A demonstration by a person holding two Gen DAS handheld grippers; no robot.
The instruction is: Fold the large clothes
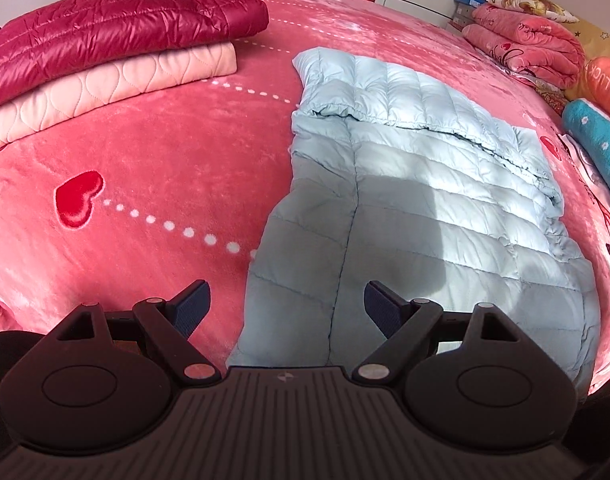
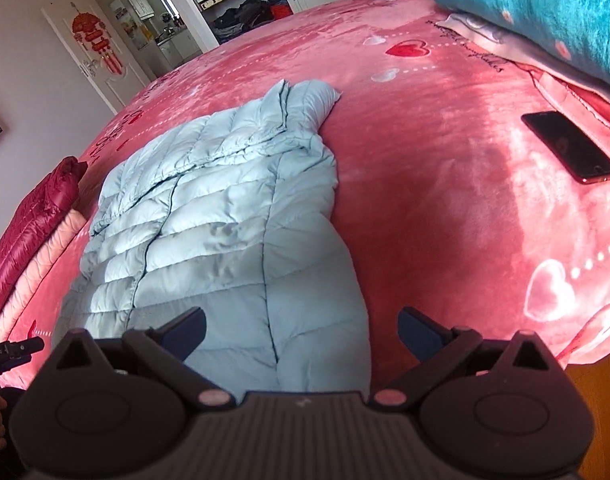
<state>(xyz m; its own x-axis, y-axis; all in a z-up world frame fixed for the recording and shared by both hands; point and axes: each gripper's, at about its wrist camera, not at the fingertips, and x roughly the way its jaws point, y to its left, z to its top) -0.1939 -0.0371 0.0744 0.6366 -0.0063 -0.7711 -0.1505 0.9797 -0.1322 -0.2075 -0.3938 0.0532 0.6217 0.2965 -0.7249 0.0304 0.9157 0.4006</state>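
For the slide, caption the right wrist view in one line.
Open right gripper poised over the near hem of a pale blue down jacket on a pink heart-print blanket, phone nearby.

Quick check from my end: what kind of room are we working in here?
Most likely a home bedroom. The light blue down jacket lies on a bed covered by a pink heart-print blanket, folded bedding is stacked at the far side, and an open wardrobe with clothes stands behind.

A pale blue quilted down jacket (image 1: 421, 200) (image 2: 209, 216) is laid flat on the bed, sides folded inward, a sleeve doubled across its upper part, hem nearest the cameras.
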